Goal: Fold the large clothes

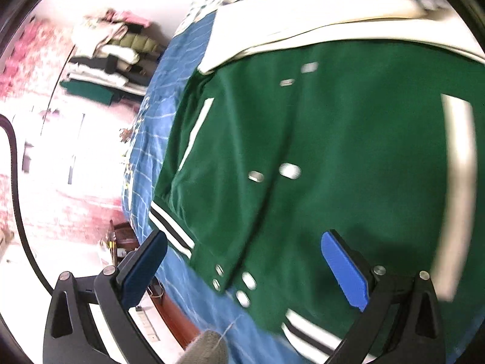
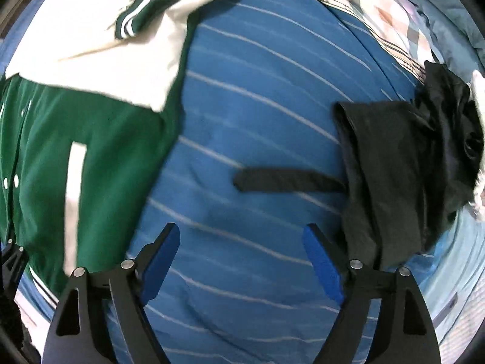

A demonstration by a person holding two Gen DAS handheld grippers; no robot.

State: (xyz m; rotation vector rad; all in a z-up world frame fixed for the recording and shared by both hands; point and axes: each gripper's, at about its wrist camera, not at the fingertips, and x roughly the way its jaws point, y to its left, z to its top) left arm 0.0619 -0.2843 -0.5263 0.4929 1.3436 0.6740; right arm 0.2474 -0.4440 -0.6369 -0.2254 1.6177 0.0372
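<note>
A green varsity jacket with cream sleeves, silver snaps and striped hem lies spread on a blue striped bedcover. My left gripper is open and empty, hovering over the jacket's hem and snap placket. In the right wrist view the jacket lies at the left, with a cream sleeve folded across its top and a striped cuff on it. My right gripper is open and empty over the bare bedcover, to the right of the jacket.
A dark garment with a strap lies on the bed at the right. A plaid pillow is at the far right. A stack of folded clothes sits beyond the bed's left edge. The wooden bed frame shows below.
</note>
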